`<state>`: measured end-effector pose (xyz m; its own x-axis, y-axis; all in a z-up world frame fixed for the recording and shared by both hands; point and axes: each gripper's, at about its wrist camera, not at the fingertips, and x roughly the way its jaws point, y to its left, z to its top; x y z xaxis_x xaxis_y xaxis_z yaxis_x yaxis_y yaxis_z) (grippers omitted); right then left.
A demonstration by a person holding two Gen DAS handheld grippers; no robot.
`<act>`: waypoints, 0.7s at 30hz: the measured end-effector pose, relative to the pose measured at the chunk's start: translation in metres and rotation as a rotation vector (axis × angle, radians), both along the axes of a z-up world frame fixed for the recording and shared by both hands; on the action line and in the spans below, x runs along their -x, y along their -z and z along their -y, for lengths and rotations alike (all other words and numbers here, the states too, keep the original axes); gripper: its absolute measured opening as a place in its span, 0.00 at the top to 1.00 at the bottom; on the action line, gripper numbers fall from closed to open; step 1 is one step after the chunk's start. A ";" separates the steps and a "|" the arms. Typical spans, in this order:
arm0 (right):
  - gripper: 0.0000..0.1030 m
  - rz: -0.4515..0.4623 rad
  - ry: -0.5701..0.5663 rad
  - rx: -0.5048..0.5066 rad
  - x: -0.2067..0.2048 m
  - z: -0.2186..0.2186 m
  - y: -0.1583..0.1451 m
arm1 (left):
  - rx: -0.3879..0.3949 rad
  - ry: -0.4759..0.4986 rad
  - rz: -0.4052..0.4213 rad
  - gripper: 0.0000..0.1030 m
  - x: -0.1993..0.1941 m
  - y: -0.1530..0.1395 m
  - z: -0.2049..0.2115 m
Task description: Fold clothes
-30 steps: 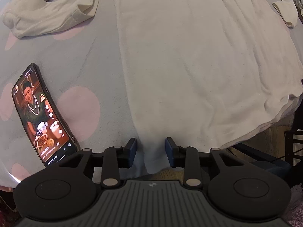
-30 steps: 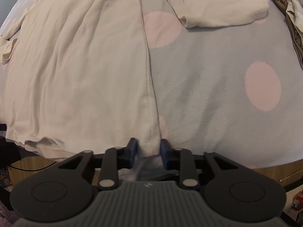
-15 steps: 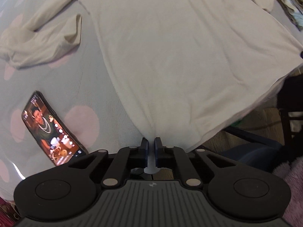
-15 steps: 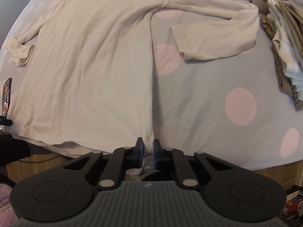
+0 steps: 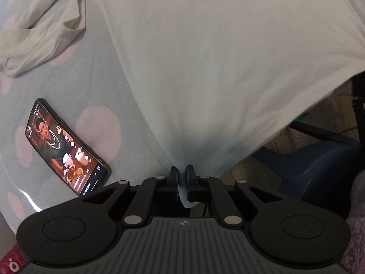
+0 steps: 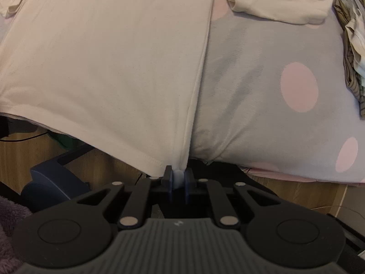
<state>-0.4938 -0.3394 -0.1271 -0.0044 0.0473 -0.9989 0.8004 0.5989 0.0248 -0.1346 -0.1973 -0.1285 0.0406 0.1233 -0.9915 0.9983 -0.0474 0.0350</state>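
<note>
- Across the bed, your sheet [image 6: 262,86] is grey-blue with pink dots, and it runs under everything else in both views.
- Your cream long-sleeved shirt [image 5: 216,57] lies spread over that sheet, its hem pulled taut off the near edge of the bed toward both of your grippers, with the floor visible beneath the lifted cloth.
- Your shirt's sleeves are folded back on the sheet, one at the far left [image 5: 41,32] in the left view, the other at the far right [image 6: 280,2] in the right view.
- Your left gripper [image 5: 181,178] has its fingers pinched onto the left hem corner, a tuft of cloth poking through between them.
- Your right gripper [image 6: 178,178] is likewise clamped on the right hem corner, at the side seam.
- Your phone [image 5: 66,146] lies screen-lit on the sheet, just left of the shirt.
</note>
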 end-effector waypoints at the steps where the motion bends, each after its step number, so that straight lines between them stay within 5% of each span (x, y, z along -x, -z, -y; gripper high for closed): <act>1: 0.89 0.004 0.001 0.000 -0.002 0.002 0.001 | -0.002 -0.011 -0.002 0.94 -0.002 0.002 0.001; 4: 0.84 0.017 0.016 0.000 -0.002 0.008 -0.001 | -0.015 -0.039 -0.033 0.80 -0.008 0.002 0.002; 6: 0.67 0.018 0.033 -0.002 0.001 0.012 -0.003 | -0.005 -0.057 -0.063 0.61 -0.012 -0.004 0.003; 14: 0.67 0.099 0.096 0.143 0.010 0.044 -0.049 | 0.213 -0.056 -0.107 0.52 -0.019 -0.058 0.040; 21: 0.67 0.196 0.144 0.311 -0.010 0.100 -0.067 | 0.355 -0.136 -0.158 0.51 -0.010 -0.062 0.113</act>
